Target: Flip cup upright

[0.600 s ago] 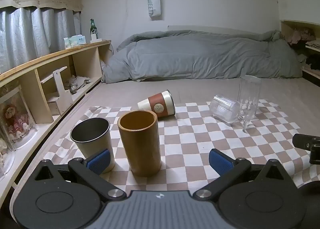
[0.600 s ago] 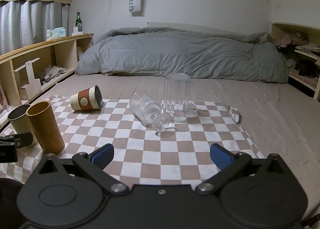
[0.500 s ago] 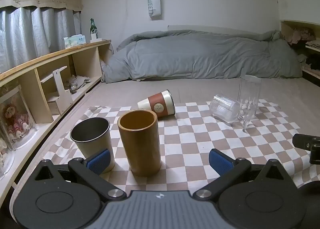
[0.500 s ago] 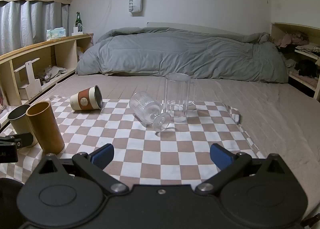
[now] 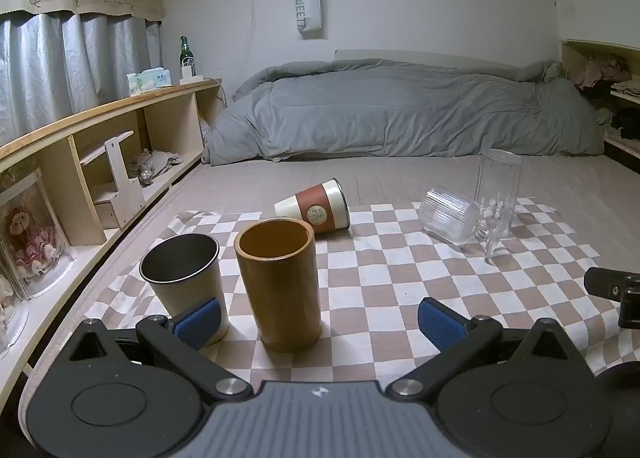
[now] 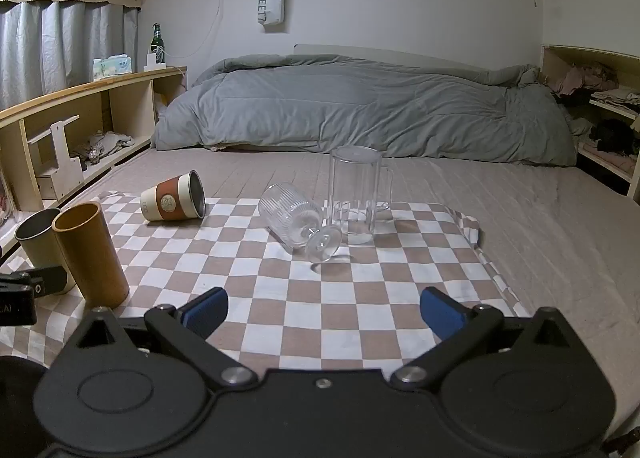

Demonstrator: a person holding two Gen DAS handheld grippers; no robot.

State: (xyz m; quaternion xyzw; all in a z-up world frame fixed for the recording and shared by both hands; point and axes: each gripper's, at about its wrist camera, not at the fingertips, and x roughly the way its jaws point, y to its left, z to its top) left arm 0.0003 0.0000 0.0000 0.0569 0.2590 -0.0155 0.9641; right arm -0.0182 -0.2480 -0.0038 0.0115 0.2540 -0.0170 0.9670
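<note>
Nothing has shifted: both grippers, left [image 5: 320, 316] and right [image 6: 324, 308], stay fingers spread and empty, ribbed glass cup [image 6: 290, 219] lies untouched at frame centre

Left claw [image 5: 320, 320] open above checkered cloth [image 5: 380, 278]; paper cup [image 5: 316, 211] and ribbed glass [image 5: 450, 215] lie sideways.

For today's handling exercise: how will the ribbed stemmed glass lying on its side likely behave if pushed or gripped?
The ribbed stemmed glass lies on its side on the checked cloth, so a push would probably roll it in an arc. It looks thin and clear, likely fragile and slippery. Its foot nears the tall clear mug; they may knock.
</note>
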